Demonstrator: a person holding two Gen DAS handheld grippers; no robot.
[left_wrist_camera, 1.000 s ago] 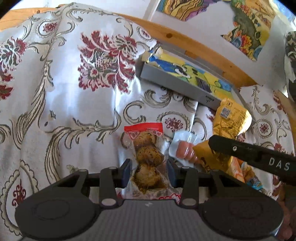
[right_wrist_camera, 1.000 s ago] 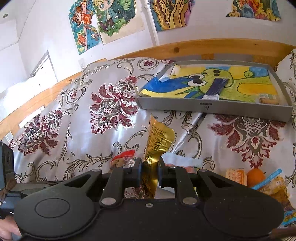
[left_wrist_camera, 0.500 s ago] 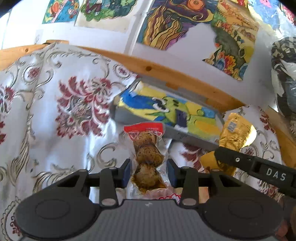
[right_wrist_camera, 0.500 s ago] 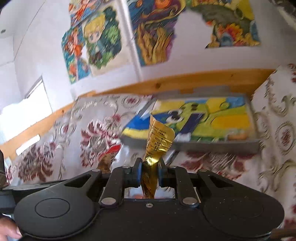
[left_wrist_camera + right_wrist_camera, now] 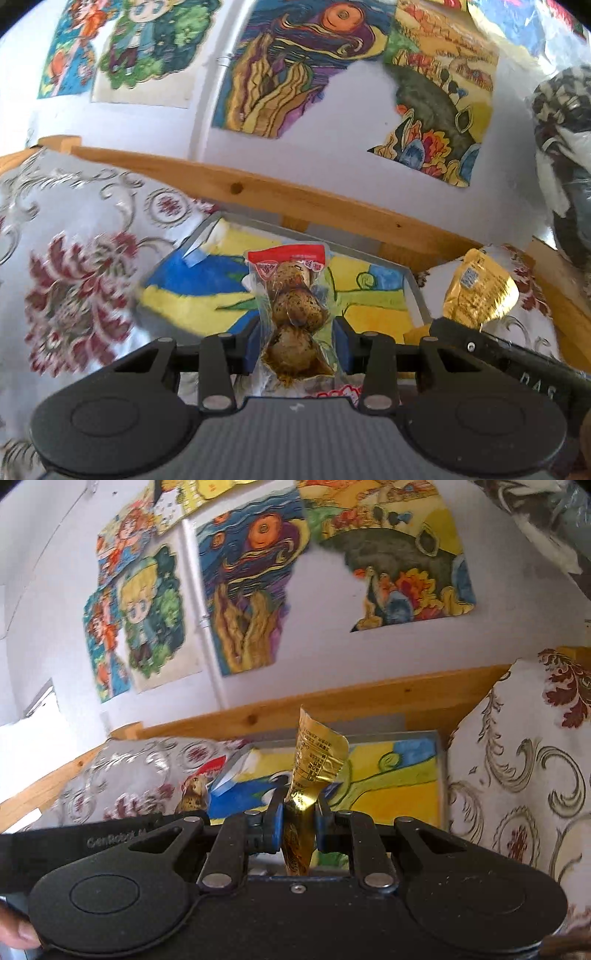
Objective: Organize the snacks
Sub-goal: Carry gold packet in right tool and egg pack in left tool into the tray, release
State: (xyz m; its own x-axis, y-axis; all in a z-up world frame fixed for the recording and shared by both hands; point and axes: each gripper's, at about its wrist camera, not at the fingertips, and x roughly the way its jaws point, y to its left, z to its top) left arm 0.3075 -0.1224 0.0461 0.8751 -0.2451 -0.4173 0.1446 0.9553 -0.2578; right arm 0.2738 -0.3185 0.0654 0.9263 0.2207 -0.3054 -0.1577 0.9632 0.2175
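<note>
Spreading under everything, a patterned cloth [image 5: 77, 295] is seen, with a wooden rail [image 5: 258, 192] behind it and painted pictures [image 5: 295, 62] on the wall. Next in size, a grey tray [image 5: 441, 775] with a colourful drawing on its floor is placed on the cloth, just below the rail. It is found straight ahead of both claws and lower than them, so the coming move is judged to be forward and then down into it.

The left gripper [image 5: 297, 341] is closed on a clear egg packet [image 5: 295, 310], which is held upright, its long axis pointing away from the claw and its red top edge seen against the tray. The right gripper [image 5: 299, 829] is clamped on a gold packet [image 5: 314, 771], also upright, its bent top seen before the tray's far wall. Both packets are kept in the air, not yet inside the tray. Which claw is nearer to the tray cannot be told.
</note>
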